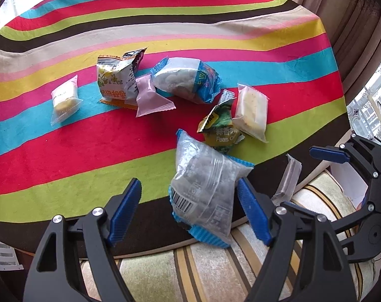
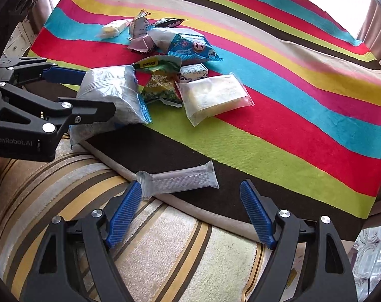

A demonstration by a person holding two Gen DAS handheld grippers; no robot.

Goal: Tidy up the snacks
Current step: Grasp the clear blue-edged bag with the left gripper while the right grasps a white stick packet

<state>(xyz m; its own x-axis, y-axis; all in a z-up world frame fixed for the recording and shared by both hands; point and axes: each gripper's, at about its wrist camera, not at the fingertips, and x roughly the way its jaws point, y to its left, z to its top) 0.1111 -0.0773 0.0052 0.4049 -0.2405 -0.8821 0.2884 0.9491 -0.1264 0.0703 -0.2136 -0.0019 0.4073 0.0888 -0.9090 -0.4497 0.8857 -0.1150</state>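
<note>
Several wrapped snacks lie on a striped cloth (image 1: 64,171). A clear bag with blue edges (image 1: 203,191) (image 2: 107,95) sits at the cloth's near edge between the fingers of my left gripper (image 1: 189,183) (image 2: 98,91). It leans on the right pad; the left pad stands clear of it, so the jaws are open. My right gripper (image 2: 190,185) is open just short of a slim clear-wrapped bar (image 2: 178,180) (image 1: 288,178) that lies flat on the cloth's brown border.
Behind the bag lie a green peas packet (image 1: 220,128), a clear-wrapped cake (image 1: 252,112), a blue-and-white bag (image 1: 185,80), a pink packet (image 1: 150,98), an orange packet (image 1: 115,80) and a small cake (image 1: 64,99). A striped cushion (image 2: 165,251) lies below; curtains (image 1: 354,25) hang right.
</note>
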